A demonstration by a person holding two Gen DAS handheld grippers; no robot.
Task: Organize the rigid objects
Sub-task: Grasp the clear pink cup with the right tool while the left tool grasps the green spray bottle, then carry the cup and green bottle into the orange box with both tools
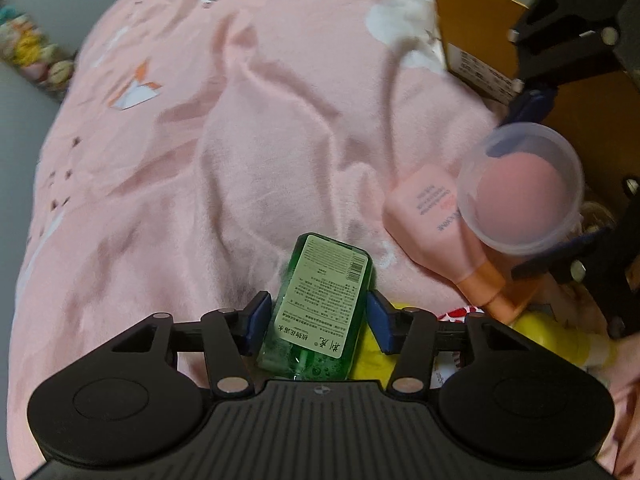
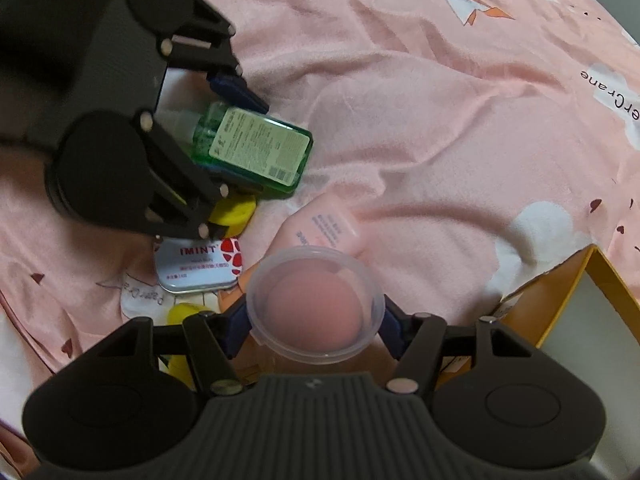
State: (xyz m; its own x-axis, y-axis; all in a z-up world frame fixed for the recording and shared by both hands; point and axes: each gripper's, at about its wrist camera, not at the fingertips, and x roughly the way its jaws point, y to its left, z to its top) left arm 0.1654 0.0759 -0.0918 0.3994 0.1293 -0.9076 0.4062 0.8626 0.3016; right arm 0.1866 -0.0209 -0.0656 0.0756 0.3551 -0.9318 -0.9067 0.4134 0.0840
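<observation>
Near the yellow box (image 2: 576, 280), your right gripper (image 2: 316, 322) is clamping the clear tub (image 2: 316, 308); your left gripper (image 1: 316, 320) is straddling the green bottle (image 1: 320, 316), grip unclear; tin (image 2: 196, 268) and pink tube (image 1: 428, 216) are waiting.

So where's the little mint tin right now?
In the right wrist view the mint tin lies flat on the pink blanket, lower left, just below the yellow cap and left of the clear cup in the right gripper.

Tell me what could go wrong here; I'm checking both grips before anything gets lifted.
1. The left hand-held gripper straddles the green plastic bottle near its neck end, so the bottle could pivot or slip.
2. The right hand-held gripper pinches the round clear plastic tub by its curved wall; it might squirt out.
</observation>
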